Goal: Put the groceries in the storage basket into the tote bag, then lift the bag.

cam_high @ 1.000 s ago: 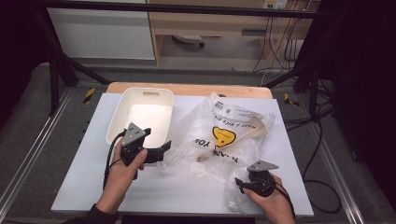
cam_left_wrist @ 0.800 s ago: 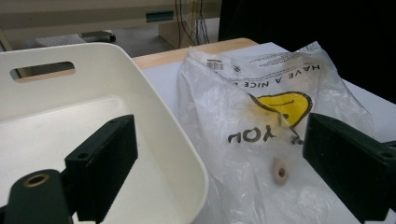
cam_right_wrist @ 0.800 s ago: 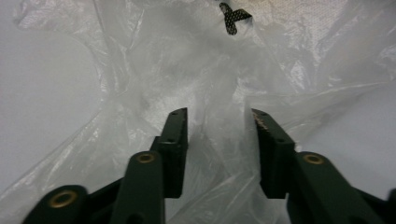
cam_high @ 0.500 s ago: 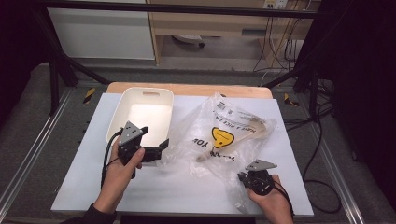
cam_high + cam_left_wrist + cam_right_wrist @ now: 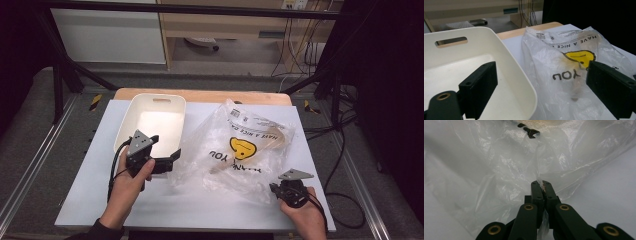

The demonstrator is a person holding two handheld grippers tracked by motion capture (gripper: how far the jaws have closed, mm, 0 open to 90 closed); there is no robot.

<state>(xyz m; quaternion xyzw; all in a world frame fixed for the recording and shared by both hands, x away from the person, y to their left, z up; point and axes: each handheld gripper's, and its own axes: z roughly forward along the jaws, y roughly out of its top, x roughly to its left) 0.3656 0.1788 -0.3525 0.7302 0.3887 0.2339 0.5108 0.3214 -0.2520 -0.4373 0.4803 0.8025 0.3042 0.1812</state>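
Right claw (image 5: 541, 185) pinches the plastic bag (image 5: 245, 150) edge; left claw (image 5: 167, 152) gapes beside it, next gripping the opposite edge.

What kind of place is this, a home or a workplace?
Probably a lab or workshop set up for recording. A white table stands inside a metal frame, many cables hang behind it, and a person works a plastic bag with handheld grippers beside a white tray.
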